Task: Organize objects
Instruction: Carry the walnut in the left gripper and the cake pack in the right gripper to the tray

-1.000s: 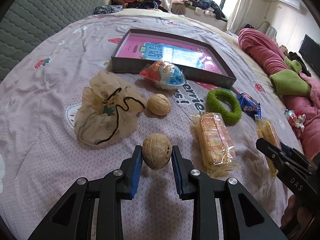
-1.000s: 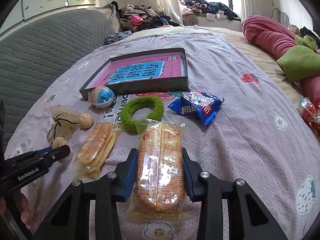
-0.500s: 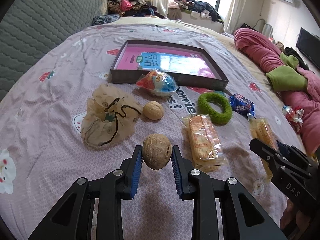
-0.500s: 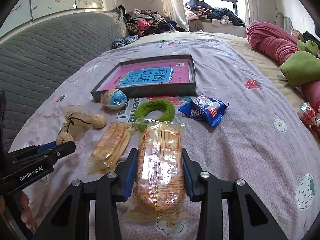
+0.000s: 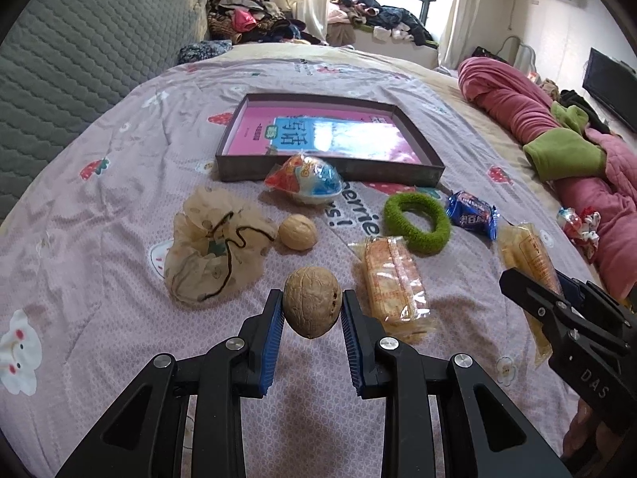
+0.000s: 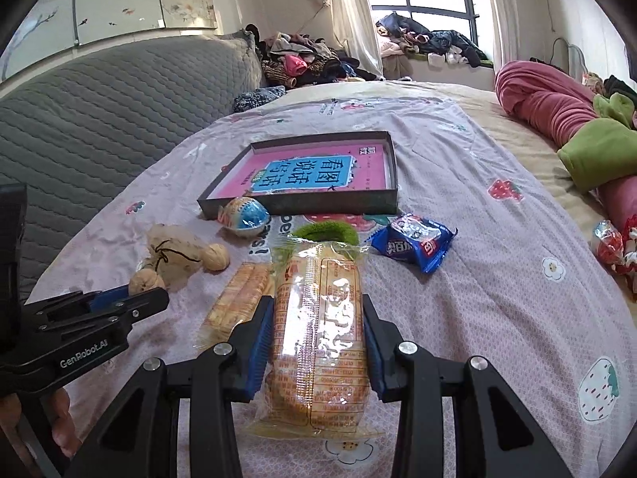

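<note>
My left gripper (image 5: 312,314) is shut on a walnut (image 5: 312,306) and holds it above the bed. My right gripper (image 6: 317,330) is shut on a clear cracker pack (image 6: 318,342), also lifted; it shows at the right of the left wrist view (image 5: 525,255). A second walnut (image 5: 297,232) lies beside a beige drawstring pouch (image 5: 215,245). A second cracker pack (image 5: 392,283), a green hair ring (image 5: 417,223), a blue snack packet (image 5: 473,214) and a wrapped toy egg (image 5: 308,179) lie in front of a dark shallow box (image 5: 330,169) with a pink book inside.
The items lie on a lilac printed bedspread (image 5: 99,207). A grey quilted headboard (image 5: 59,63) stands at the left. Rolled pink and green bedding (image 5: 557,147) lies along the right, with candy wrappers (image 5: 577,225) beside it. Clothes are piled by the far window.
Both grippers have risen and pulled back from the bed, each keeping its hold. The items on the bedspread have not moved.
</note>
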Motion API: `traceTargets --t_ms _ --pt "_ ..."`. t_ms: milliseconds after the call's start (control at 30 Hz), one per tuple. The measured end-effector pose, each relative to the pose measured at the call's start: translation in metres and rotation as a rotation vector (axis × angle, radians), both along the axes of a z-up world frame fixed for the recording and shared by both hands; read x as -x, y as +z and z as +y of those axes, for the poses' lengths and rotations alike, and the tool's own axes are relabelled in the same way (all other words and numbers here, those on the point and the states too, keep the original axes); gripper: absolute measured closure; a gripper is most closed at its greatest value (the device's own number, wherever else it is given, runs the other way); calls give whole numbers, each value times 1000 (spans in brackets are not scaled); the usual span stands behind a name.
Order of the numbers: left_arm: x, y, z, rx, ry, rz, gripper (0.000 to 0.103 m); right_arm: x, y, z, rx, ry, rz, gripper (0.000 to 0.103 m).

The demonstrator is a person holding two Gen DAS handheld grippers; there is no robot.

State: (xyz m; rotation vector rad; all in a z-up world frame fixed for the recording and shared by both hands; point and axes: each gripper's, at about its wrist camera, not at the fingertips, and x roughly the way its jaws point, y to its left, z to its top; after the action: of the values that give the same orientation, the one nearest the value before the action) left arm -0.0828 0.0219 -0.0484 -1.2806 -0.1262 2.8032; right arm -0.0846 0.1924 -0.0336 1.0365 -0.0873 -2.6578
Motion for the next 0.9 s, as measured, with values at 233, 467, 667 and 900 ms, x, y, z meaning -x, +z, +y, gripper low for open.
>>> traceTargets --t_ms 233,467,667,900 --pt "10 13 -8 2 -5 16 73 -4 17 -8 -18 9 34 62" --pt "22 25 -17 12 -2 31 73 5 26 -13 -47 -5 44 62" --pt "37 29 -23 26 -13 35 73 20 30 -19 -61 -1 39 62" --pt "63 37 -23 31 -28 43 73 47 39 -21 -54 -7 45 62"
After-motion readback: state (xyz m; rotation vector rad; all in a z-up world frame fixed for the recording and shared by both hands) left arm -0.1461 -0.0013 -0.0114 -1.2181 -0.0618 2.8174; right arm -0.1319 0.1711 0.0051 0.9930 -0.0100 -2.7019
